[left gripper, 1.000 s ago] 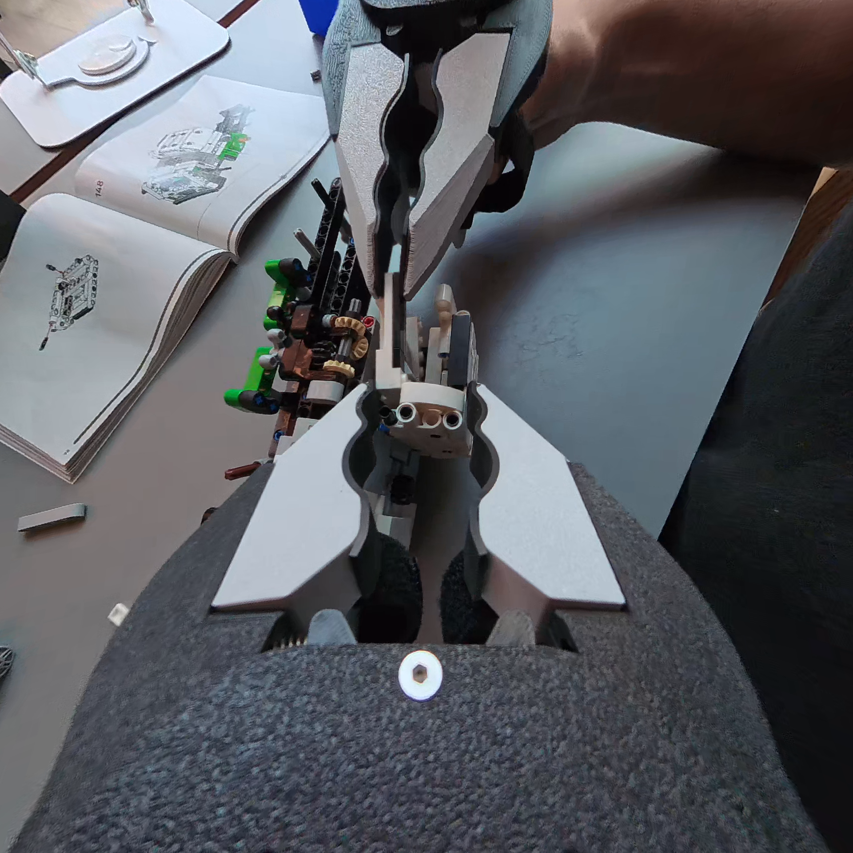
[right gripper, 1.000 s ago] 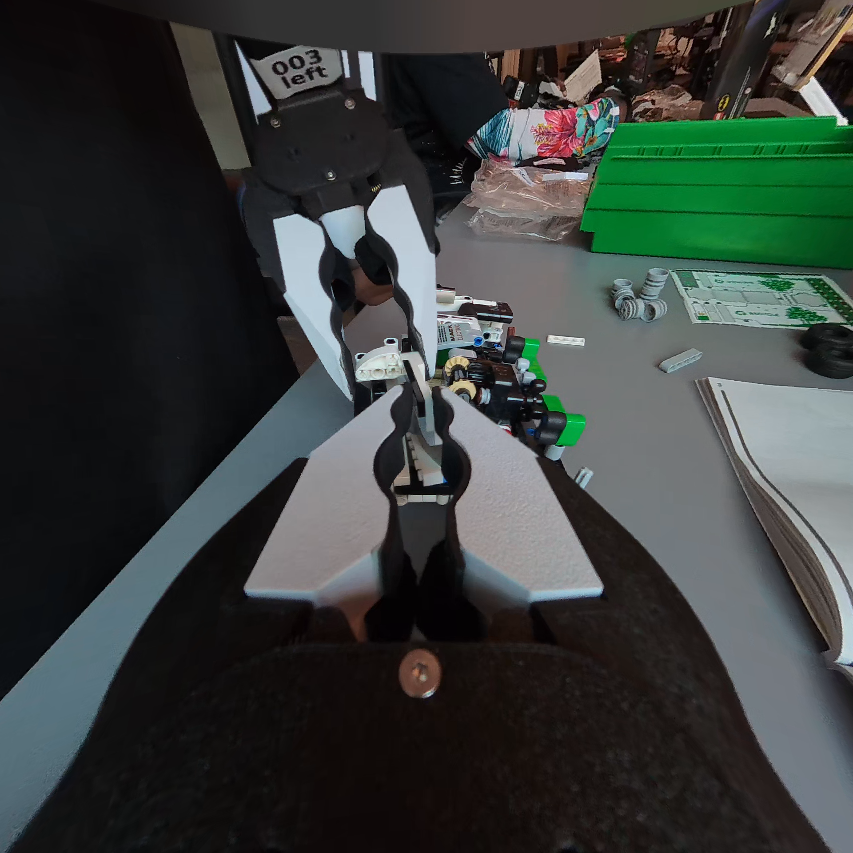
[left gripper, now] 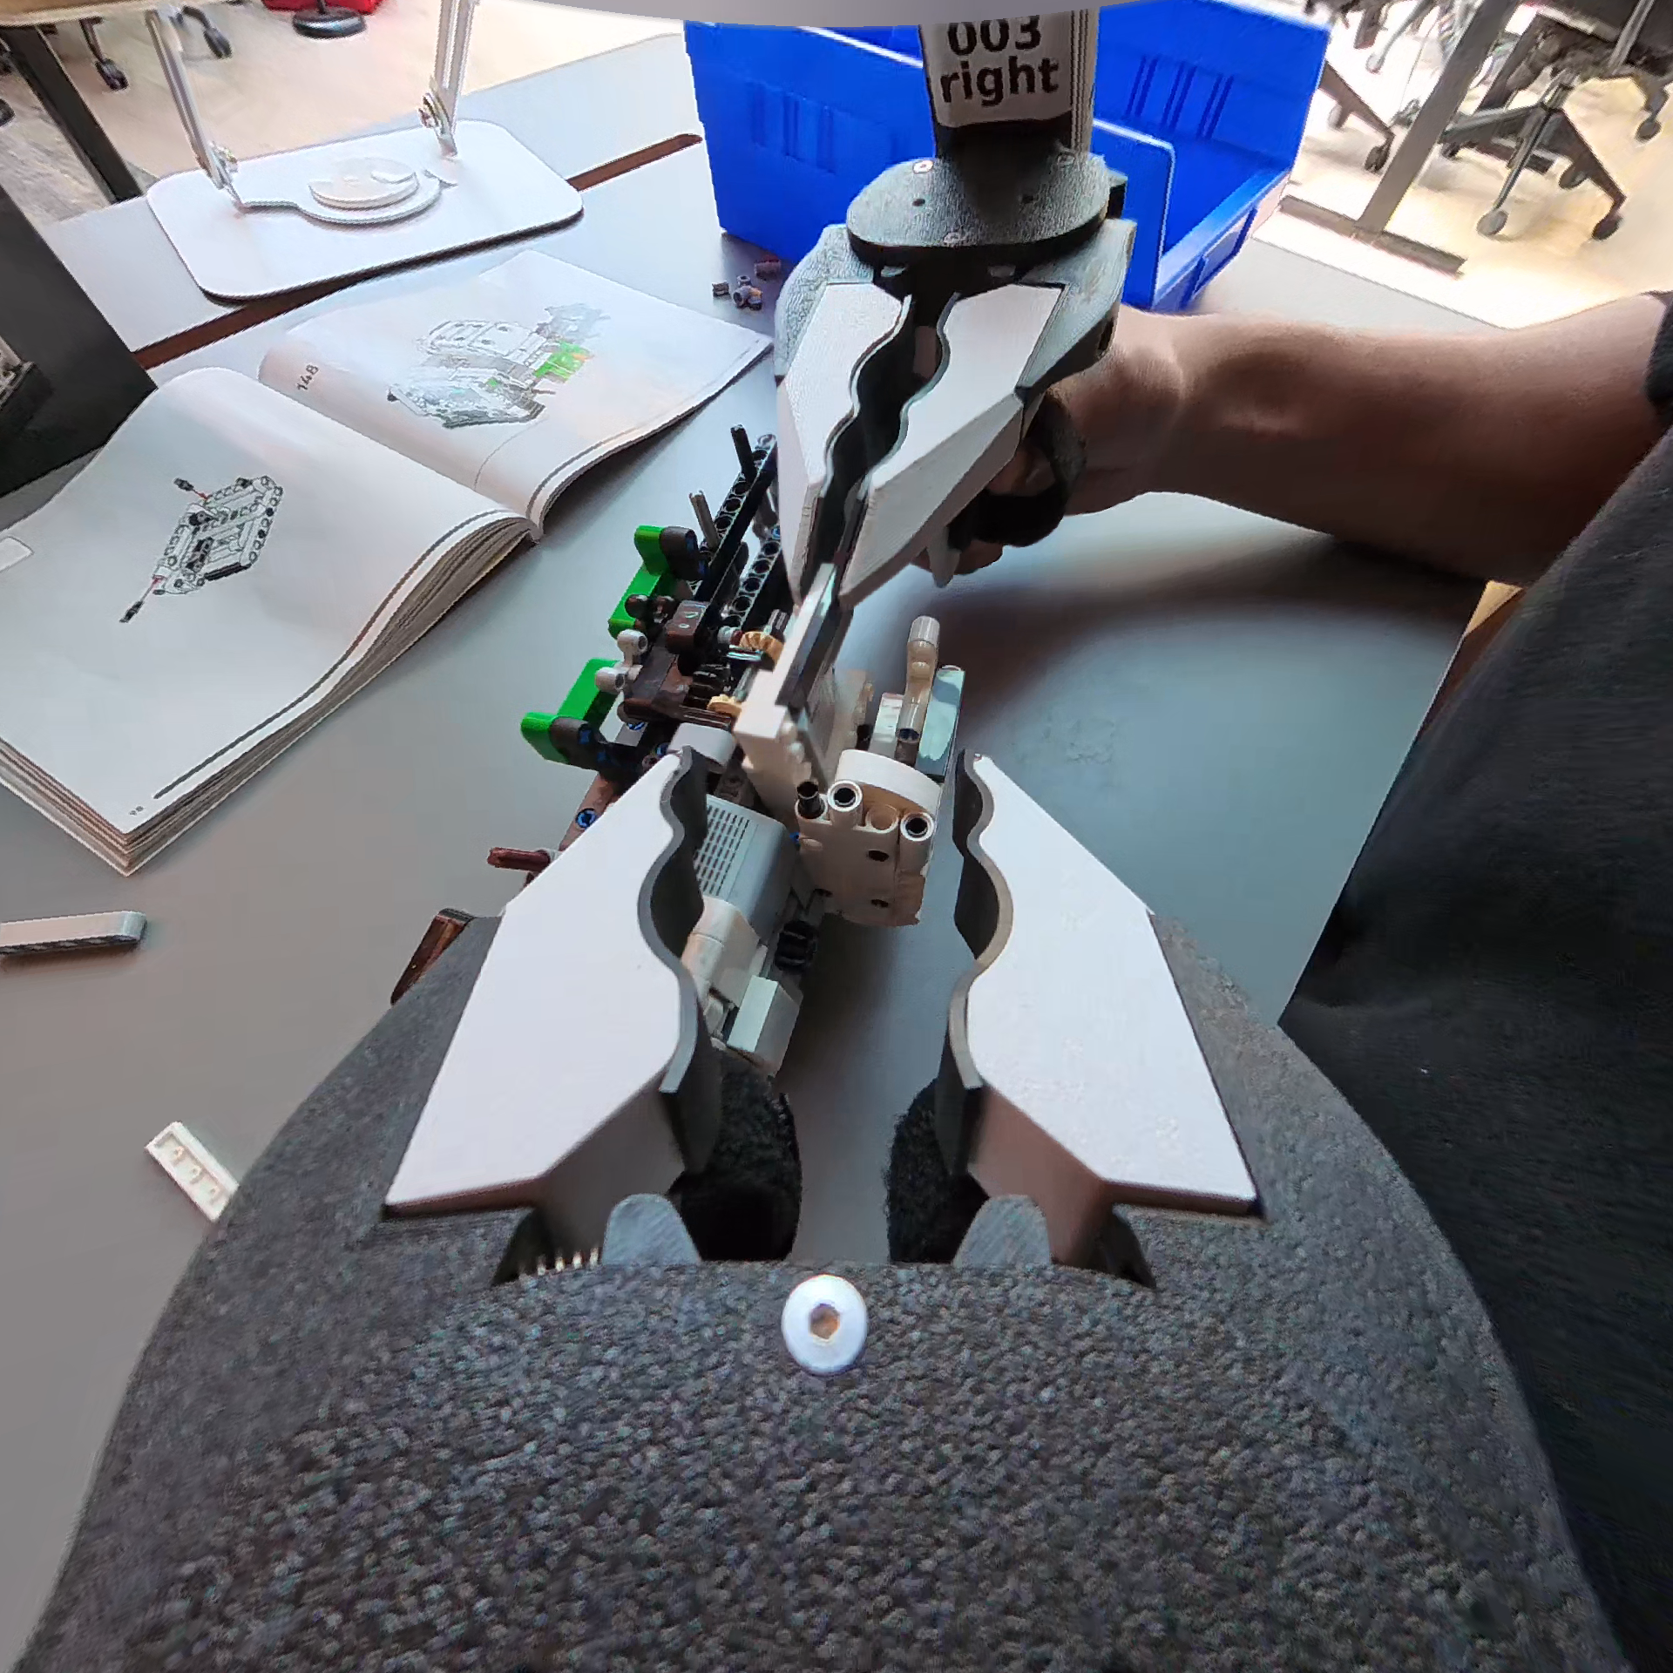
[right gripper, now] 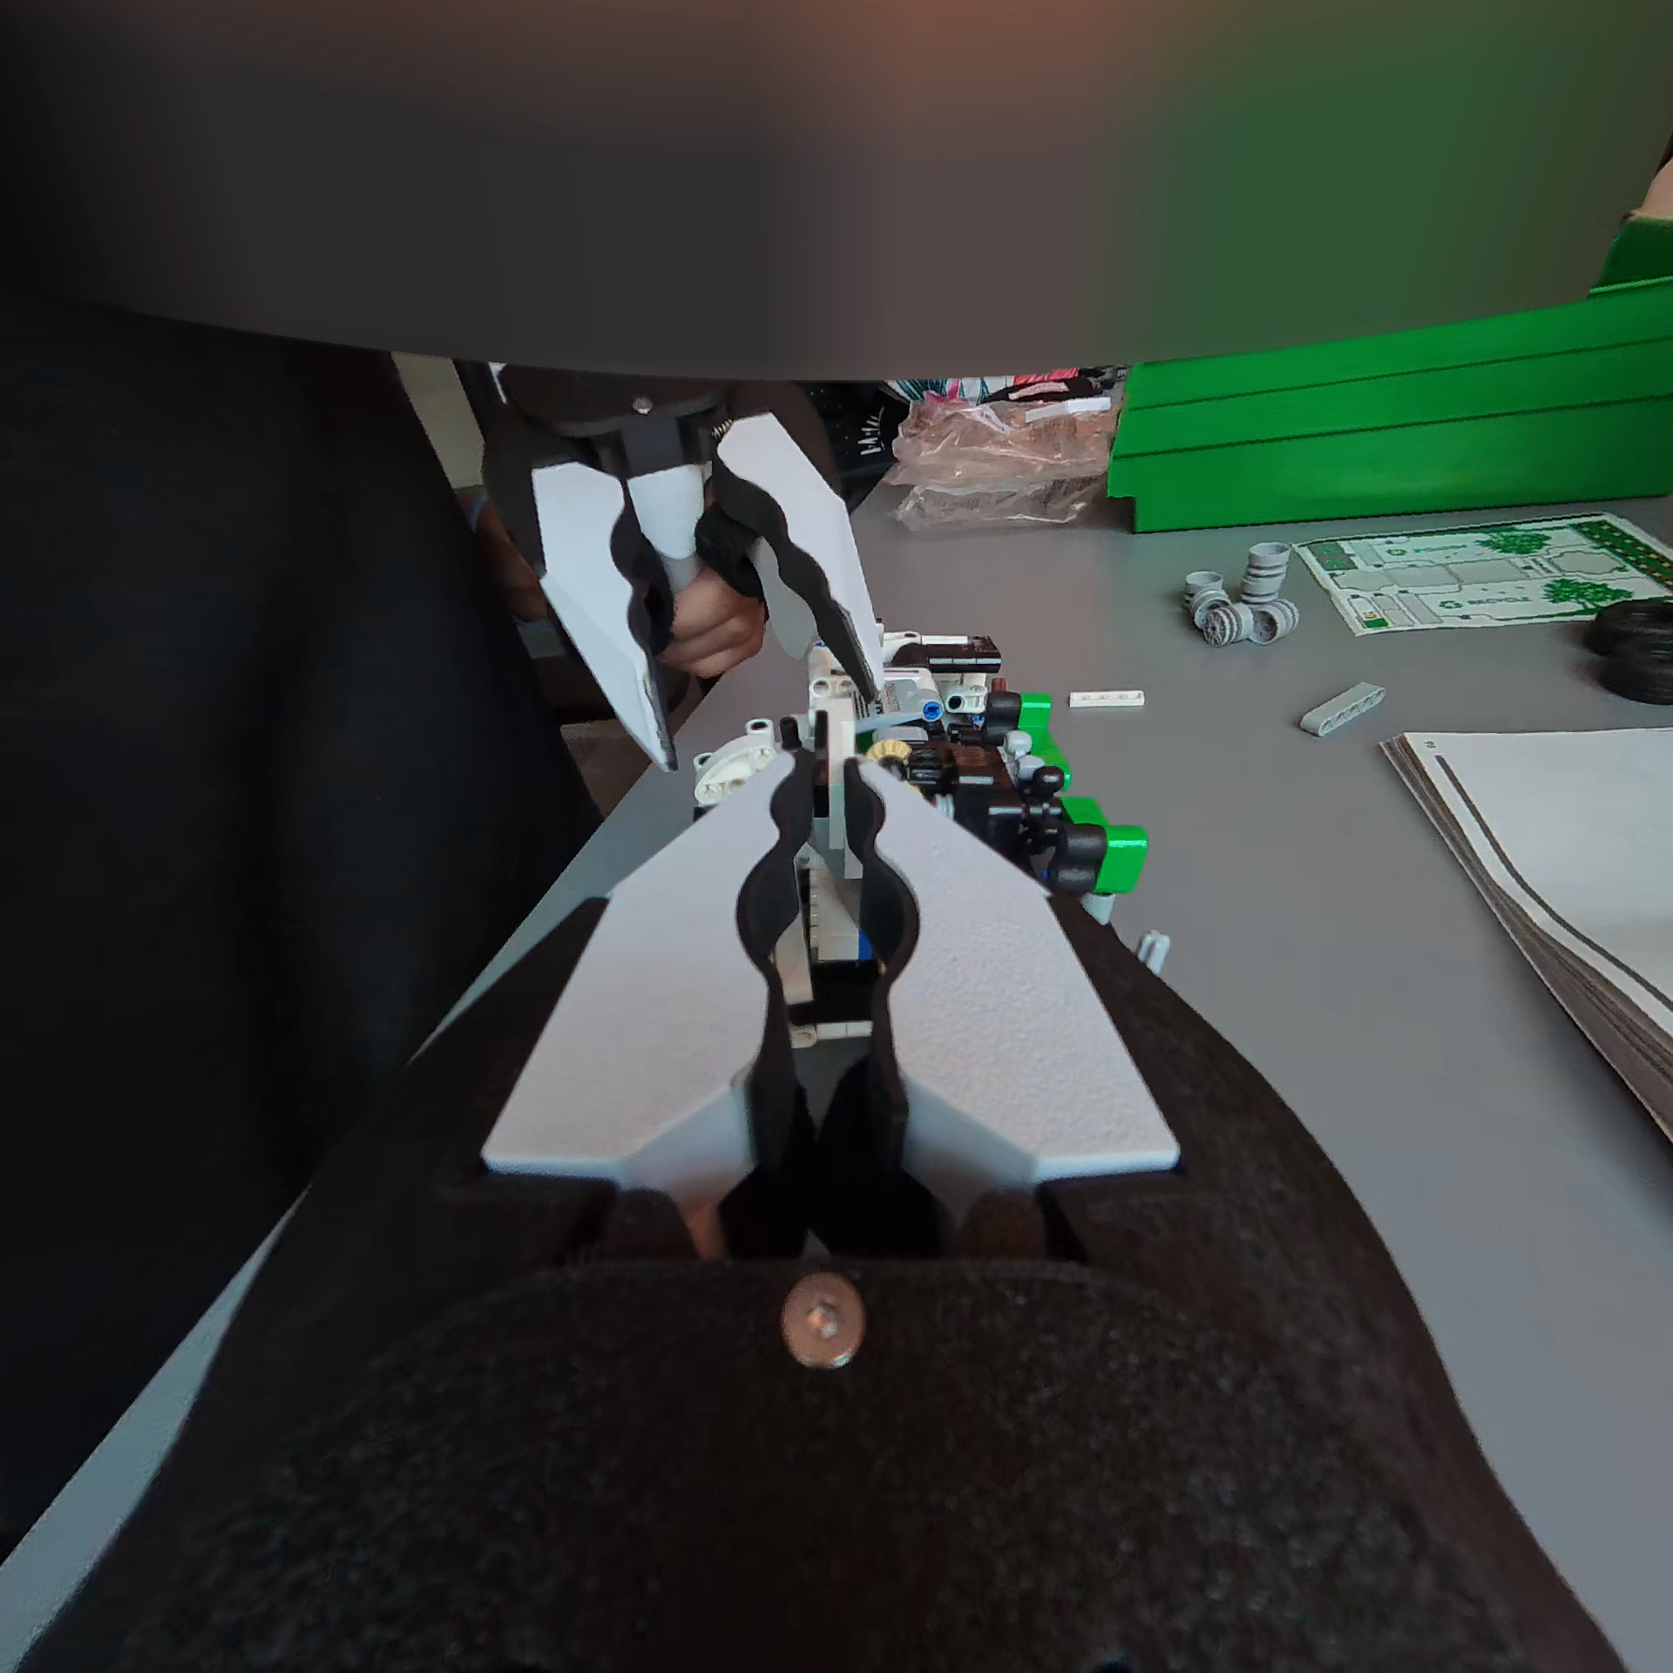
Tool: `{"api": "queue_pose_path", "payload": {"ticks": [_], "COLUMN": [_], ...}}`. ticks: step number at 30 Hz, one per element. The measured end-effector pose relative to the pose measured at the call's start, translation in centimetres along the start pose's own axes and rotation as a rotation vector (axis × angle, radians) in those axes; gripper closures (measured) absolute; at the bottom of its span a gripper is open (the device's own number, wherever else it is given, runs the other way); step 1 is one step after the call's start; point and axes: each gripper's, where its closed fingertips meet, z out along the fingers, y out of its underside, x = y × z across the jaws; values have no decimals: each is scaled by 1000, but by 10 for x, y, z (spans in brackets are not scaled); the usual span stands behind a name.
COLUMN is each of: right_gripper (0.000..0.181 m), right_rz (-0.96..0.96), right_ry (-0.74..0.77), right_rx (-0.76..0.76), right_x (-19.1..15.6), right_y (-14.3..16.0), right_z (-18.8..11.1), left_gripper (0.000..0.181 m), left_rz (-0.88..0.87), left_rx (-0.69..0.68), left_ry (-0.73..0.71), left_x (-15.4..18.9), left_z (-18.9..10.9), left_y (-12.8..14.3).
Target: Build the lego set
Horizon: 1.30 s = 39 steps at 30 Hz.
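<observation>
A blur covers the right wrist view's top; the green bins [right gripper: 1412,434] are perhaps cut off.

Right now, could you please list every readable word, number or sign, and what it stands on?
I cannot quote writing; here is where it stands.
Tag on the right gripper, which is shut on a panel: legible print.
Manual: a small page number.
Sticker sheet: print too small to read.

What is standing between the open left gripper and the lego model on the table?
Nothing visible does. The left gripper is open, with the white near end of the lego model already lying between its fingers. The right gripper, shut on an upright grey plate, works farther along the model, beyond the left fingertips.
</observation>
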Motion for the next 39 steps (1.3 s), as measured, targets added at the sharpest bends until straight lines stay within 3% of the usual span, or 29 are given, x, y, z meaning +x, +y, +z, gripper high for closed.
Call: {"api": "queue_pose_path", "payload": {"ticks": [6, 11, 17, 21, 24, 27, 34, 37, 39], "right_gripper": [176, 175, 156, 130, 118, 118, 111, 113, 114], "right_rz": [86, 47, 23, -4, -34, -47, -76, -94, -91], "right_ry": [-21, -17, -8, -20, 35, 79, 262, 310, 326], "right_rx": [-16, -20, -51, -38, -147, -276, -230, -236, -261], "right_x": [-1, -4, -8, -14, -9, -8, 2, 3, 5], "right_y": [10, 11, 11, 4, 22, 48, 46, 46, 49], "right_z": [6, 6, 2, -11, -13, -5, 5, 9, 11], "left_gripper": [125, 120, 119, 115, 105, 79, 36, 31, 37], "left_rz": [31, 52, 67, 95, 100, 33, -92, -90, -104], "left_rx": [-18, -18, -20, -61, -89, -87, -20, -38, -39], "left_ry": [-42, -96, -128, -186, -245, -251, -190, -244, -262], "left_x": [5, 5, 8, -4, -24, -37, -32, -39, -45], "left_z": [-2, -11, -22, -27, -35, -35, 3, 14, 16], "left_y": [-1, -2, 0, 10, 21, 38, 57, 55, 54]}}
